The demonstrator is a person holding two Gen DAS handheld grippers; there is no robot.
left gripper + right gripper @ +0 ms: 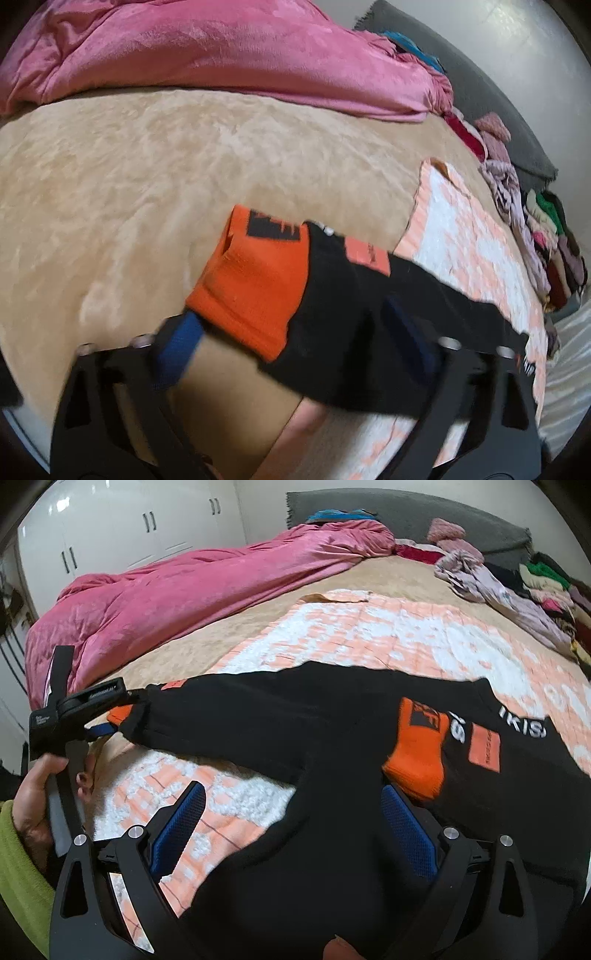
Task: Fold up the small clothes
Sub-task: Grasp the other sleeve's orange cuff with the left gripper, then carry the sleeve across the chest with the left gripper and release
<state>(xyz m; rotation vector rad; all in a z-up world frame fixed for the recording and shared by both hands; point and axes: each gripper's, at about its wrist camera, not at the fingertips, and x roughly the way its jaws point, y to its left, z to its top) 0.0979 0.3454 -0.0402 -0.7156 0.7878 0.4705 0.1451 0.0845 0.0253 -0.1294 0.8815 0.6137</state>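
A small black garment [295, 716] with orange cuffs and white lettering lies on a peach-and-white quilt [369, 627] on the bed. In the left wrist view my left gripper [291, 336] is open, its blue pads either side of a black sleeve [340, 314] with an orange cuff [255, 280]. In the right wrist view my right gripper [295, 827] is open over the black cloth, next to the other orange cuff [417, 753]. The left gripper [107, 723] also shows at the left of that view, at the far sleeve end.
A pink duvet [166, 590] is bunched along the far side of the tan bedspread [147, 177]. A pile of mixed clothes [546, 590] lies at the right by the grey headboard [406, 513]. White wardrobes [129, 524] stand behind.
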